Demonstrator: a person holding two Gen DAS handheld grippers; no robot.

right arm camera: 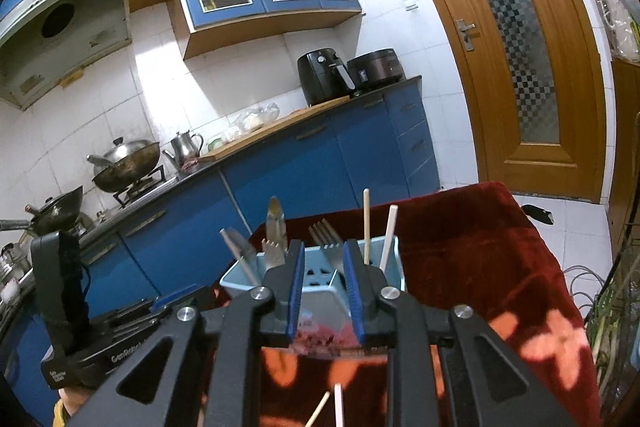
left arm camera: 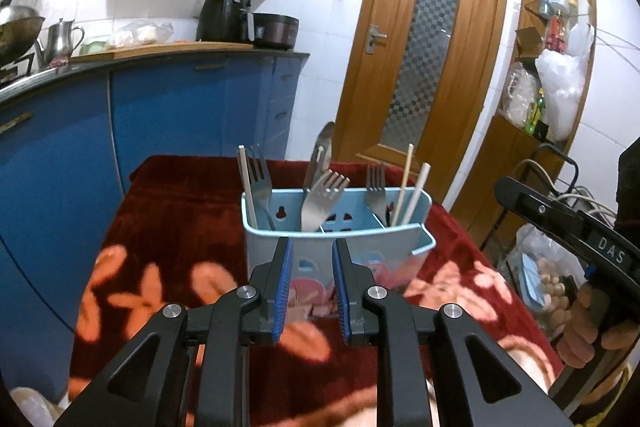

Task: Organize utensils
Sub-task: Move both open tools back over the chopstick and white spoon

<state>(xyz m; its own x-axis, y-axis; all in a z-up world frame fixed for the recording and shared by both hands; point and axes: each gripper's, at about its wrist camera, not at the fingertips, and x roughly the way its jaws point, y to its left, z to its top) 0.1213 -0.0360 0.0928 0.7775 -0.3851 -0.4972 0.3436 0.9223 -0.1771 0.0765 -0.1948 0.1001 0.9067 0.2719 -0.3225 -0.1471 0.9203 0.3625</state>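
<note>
A: Both sets of fingers stand a little apart with nothing between them: our left gripper (left arm camera: 311,247) low in its frame, facing the blue caddy (left arm camera: 340,227); our right gripper (right arm camera: 323,251) likewise.

B: The caddy sits mid-frame on the red-blanketed bench (left arm camera: 180,219), forks and chopsticks upright inside. Two sticks (right arm camera: 330,407) at the right view's bottom edge look like loose chopsticks, though blurred.

A: Then we should drop low, pinch one stick near its middle, and lift it clear before tipping it in.

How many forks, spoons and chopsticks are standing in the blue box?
forks: 3
spoons: 1
chopsticks: 3
Total: 7
</note>
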